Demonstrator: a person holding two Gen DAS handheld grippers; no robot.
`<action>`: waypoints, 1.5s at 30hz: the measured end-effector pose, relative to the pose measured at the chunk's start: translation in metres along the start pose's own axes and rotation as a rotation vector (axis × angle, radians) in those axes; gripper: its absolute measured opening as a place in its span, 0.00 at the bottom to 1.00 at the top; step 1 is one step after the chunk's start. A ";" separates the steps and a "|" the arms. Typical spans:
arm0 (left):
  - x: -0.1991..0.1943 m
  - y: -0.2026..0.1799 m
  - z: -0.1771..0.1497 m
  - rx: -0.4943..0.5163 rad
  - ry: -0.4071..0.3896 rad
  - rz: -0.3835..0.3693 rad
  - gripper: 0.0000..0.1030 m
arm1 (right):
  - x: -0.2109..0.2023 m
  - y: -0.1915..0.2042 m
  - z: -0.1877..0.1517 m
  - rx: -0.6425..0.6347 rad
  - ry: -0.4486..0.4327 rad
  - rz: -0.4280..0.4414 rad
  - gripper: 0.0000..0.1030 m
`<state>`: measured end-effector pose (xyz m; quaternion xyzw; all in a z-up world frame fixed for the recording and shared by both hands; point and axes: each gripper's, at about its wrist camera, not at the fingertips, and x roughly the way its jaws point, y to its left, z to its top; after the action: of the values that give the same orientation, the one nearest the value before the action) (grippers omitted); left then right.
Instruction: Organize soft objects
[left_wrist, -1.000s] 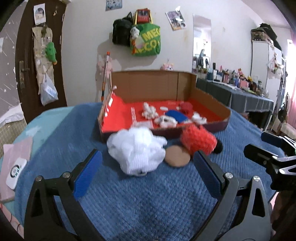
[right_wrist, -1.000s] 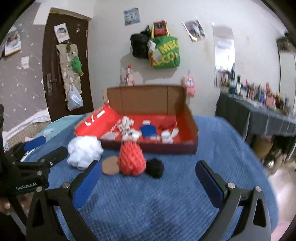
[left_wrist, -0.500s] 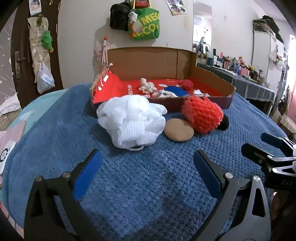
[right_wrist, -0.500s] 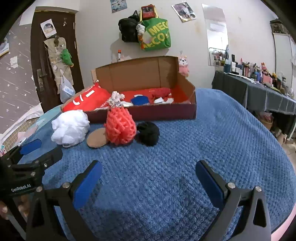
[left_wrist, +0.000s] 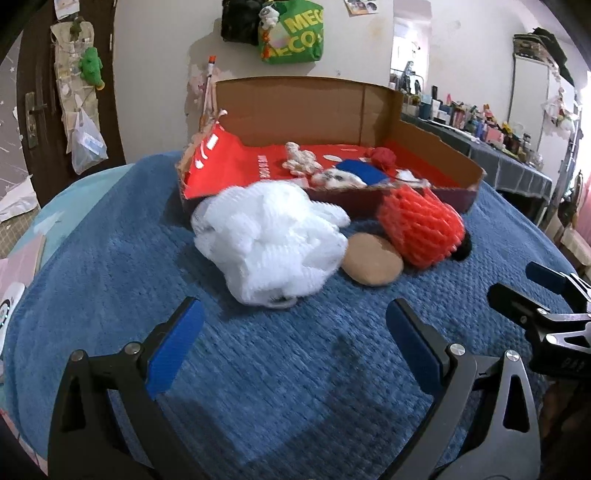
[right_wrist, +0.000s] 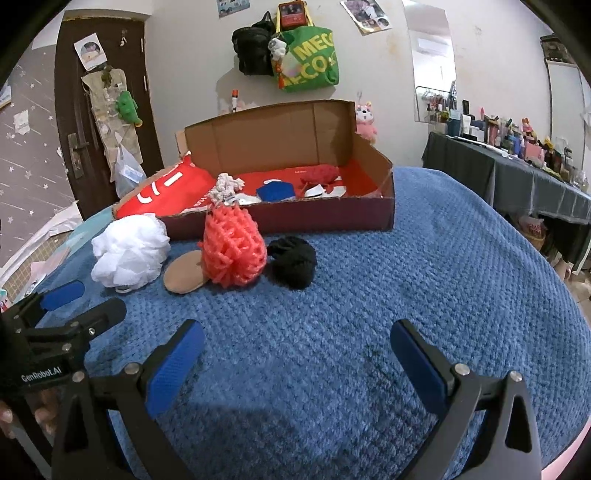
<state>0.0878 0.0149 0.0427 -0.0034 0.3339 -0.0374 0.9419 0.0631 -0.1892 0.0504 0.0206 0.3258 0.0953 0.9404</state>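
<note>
Left gripper agape, facing white pouf.

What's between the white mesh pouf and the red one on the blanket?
A flat tan round pad lies between the white pouf and red pouf, clearest in the left wrist view.

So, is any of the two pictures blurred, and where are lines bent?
Left wrist view: motion blur smears the white puff and the box contents; door bows at the edge. Right wrist view: sharper, the red puff is crisp; the blanket curves like a dome.
</note>
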 end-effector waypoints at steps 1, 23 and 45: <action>0.002 0.002 0.002 -0.002 0.003 0.003 0.98 | 0.001 0.000 0.002 -0.001 0.003 -0.004 1.00; 0.052 0.011 0.050 0.032 0.096 -0.011 0.98 | 0.065 -0.016 0.060 -0.031 0.198 -0.018 0.97; 0.045 0.006 0.054 0.005 0.080 -0.147 0.62 | 0.048 -0.010 0.067 -0.037 0.107 0.121 0.33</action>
<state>0.1571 0.0164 0.0560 -0.0242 0.3699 -0.1075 0.9225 0.1429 -0.1877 0.0725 0.0177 0.3720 0.1589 0.9144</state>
